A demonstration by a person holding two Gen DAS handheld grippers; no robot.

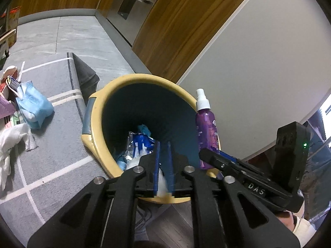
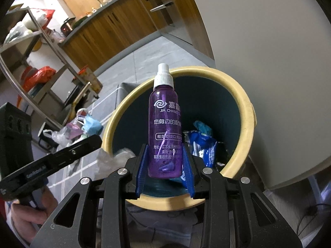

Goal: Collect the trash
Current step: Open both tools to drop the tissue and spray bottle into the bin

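A round waste bin with a cream rim [image 2: 246, 111] and dark teal inside stands on grey floor, already holding a blue crinkled wrapper [image 2: 203, 144]. The right gripper [image 2: 164, 165] is clamped on a purple translucent spray bottle with a white nozzle [image 2: 165, 128], held above the bin's mouth. The bottle stands upright, long axis vertical, nozzle up, pinched near its base. The left gripper [image 1: 164, 161] hangs over the near rim, its blue fingers slightly apart with nothing pressed between them. More litter, including a blue face mask [image 1: 34, 105], lies far left on the rug. Risk: gripped so low, the bottle could tip on release and strike the rim, falling outside.
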